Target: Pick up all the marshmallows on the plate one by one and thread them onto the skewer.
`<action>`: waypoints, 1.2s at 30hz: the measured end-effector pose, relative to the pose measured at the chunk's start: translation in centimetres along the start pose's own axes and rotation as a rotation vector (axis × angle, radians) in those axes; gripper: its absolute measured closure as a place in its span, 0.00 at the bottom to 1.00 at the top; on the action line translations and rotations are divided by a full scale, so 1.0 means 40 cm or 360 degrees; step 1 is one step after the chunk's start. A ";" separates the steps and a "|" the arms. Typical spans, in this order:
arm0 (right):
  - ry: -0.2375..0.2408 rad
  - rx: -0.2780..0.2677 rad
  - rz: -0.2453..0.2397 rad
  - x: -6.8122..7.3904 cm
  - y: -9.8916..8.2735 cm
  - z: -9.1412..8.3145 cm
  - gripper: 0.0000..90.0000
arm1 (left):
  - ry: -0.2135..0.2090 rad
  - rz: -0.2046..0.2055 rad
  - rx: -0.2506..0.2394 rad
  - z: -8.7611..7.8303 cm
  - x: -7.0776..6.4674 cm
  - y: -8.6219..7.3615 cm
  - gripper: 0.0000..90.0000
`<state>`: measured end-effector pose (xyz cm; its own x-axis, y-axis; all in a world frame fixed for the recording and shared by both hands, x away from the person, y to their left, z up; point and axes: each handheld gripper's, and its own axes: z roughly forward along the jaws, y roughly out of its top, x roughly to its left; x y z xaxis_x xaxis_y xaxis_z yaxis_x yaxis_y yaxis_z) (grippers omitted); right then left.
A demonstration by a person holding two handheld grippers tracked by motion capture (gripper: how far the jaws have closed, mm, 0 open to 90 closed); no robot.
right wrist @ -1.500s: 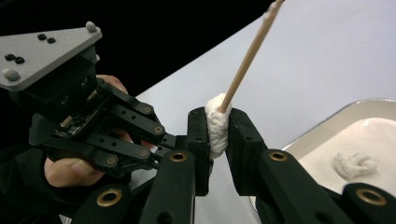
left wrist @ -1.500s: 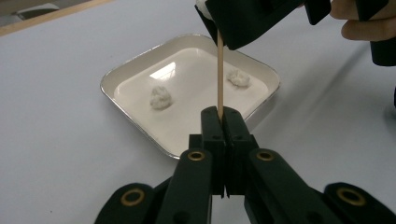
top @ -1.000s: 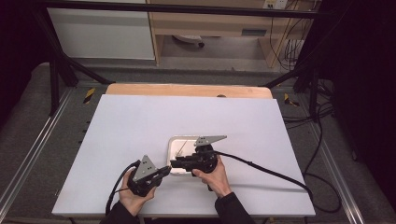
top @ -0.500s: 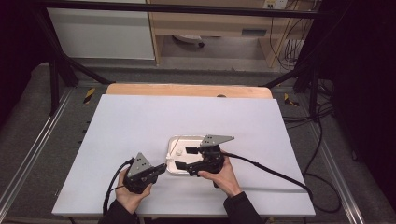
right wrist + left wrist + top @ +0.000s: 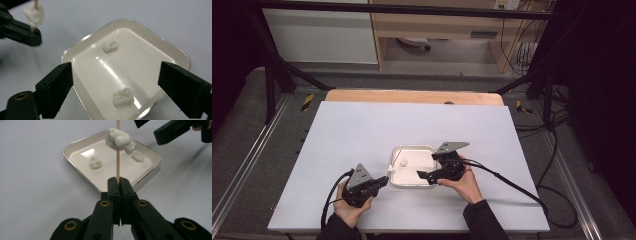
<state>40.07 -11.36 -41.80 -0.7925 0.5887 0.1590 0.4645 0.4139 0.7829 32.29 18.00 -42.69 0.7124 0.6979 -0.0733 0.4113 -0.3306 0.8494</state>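
My left gripper is shut on the lower end of a thin wooden skewer that stands upright. A white doughy lump is speared on the skewer, above the near corner of a white square tray. Two more white lumps lie in the tray. My right gripper hovers over the tray, and its jaws have just been opening. They stand wide apart and the pads touch nothing. Below them lie the two lumps. From above, the left gripper sits at the tray's left corner, the right gripper over its front edge.
The tray sits near the front middle of a white table sheet. A wooden board edge runs along the back. Black cables trail from both grippers. Metal rails flank the table.
The right gripper has moved to the right, away from the skewer, and its jaws have opened wide over the tray. The left gripper stays shut on the skewer.
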 end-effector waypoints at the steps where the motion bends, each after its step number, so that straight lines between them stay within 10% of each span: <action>1: -0.0016 0.0035 -0.0015 -0.002 -0.005 0.004 0.19 | -0.0002 -0.0005 0.0001 0.001 0.000 -0.001 0.99; 21: -0.0076 0.0233 -0.0152 -0.009 -0.045 0.058 0.66 | 0.0001 -0.0011 0.0034 0.005 0.002 -0.004 0.99; 36: -0.0051 0.0145 -0.0084 -0.007 -0.039 0.038 0.80 | -0.0011 0.0000 0.0031 0.005 -0.002 -0.003 0.99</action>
<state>40.18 -11.13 -43.98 -0.8046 0.5856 0.0987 0.4576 0.5054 0.7315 32.28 17.85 -42.90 0.7162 0.6937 -0.0769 0.4224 -0.3431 0.8390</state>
